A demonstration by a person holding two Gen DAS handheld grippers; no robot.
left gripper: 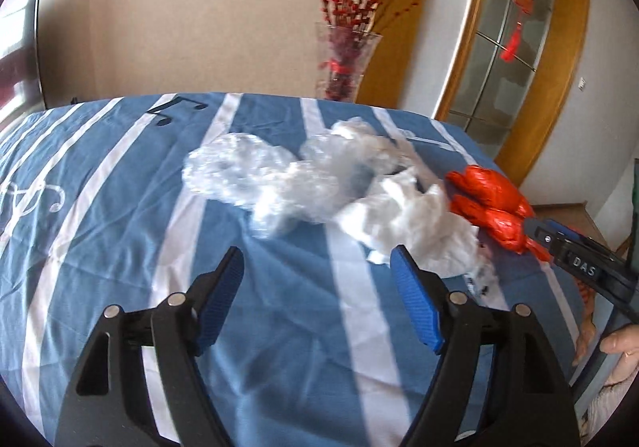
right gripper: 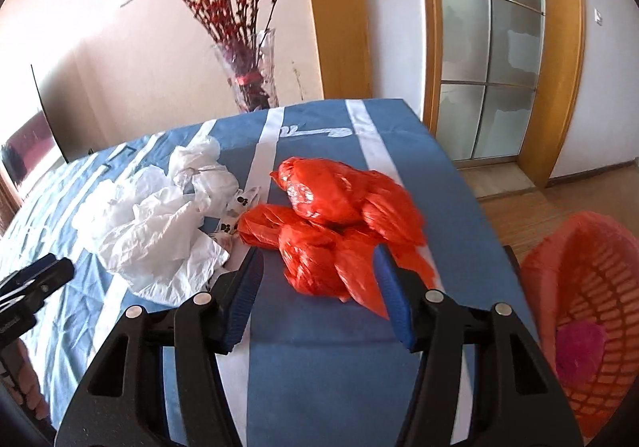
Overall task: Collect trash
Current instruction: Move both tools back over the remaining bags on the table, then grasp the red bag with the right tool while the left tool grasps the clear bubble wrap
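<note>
Basket (right gripper: pixel 591 323) — right wrist view only — beside table (right gripper: pixel 319 347).

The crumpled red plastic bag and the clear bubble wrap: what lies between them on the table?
A crumpled white plastic bag lies between the red bag and bubble wrap, in the left wrist view.

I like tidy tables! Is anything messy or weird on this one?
Yes. Crumpled plastic litters the striped tablecloth: a clear wad, a white bag and a red bag, while the basket beside the table sits nearly empty.
</note>
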